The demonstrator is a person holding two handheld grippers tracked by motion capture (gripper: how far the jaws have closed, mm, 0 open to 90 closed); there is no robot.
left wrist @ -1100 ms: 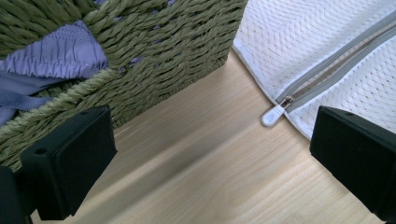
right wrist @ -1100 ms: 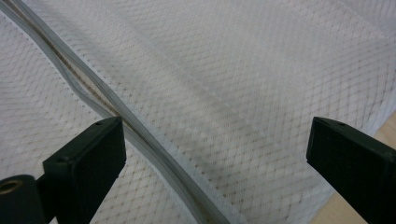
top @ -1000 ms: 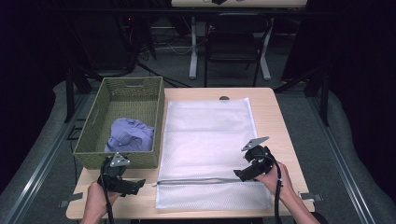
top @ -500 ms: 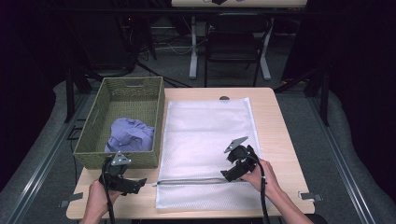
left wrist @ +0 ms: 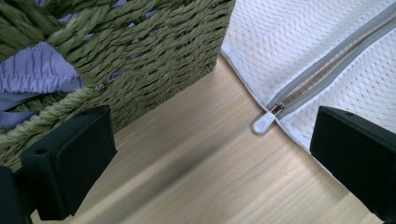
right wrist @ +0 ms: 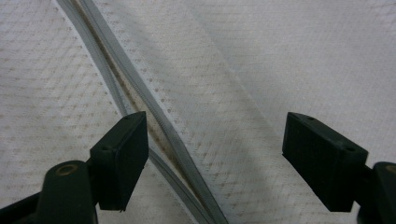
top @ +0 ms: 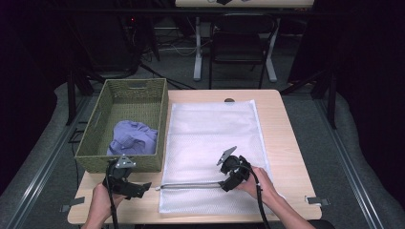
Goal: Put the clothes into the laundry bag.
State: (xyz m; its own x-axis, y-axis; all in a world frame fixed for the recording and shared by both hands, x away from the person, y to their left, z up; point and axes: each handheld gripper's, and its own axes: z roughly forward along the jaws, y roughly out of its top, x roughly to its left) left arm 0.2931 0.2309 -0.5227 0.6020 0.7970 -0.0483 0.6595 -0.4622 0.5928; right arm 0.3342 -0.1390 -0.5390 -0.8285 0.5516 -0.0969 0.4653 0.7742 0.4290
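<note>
A white mesh laundry bag (top: 215, 143) lies flat on the wooden table, with a grey zipper (top: 191, 185) running across its near part. The zipper (right wrist: 159, 126) stands parted. Its white pull tab (left wrist: 264, 122) sits at the bag's left corner (left wrist: 280, 65). My left gripper (top: 143, 187) is open just left of that corner, with the tab between and ahead of its jaws (left wrist: 210, 154). My right gripper (top: 224, 185) is open over the zipper's middle, one fingertip (right wrist: 123, 154) beside the zipper line. A purple garment (top: 131, 138) lies in the green woven basket (top: 162, 114).
The basket (left wrist: 140, 51) stands at the table's left, its near wall close to my left gripper. A small dark disc (top: 229, 100) sits at the table's far edge. Bare wood (top: 291, 143) shows right of the bag. A chair and desk legs stand beyond the table.
My right gripper has moved left along the zipper, from the bag's right edge to about its middle. The left gripper has barely moved.
</note>
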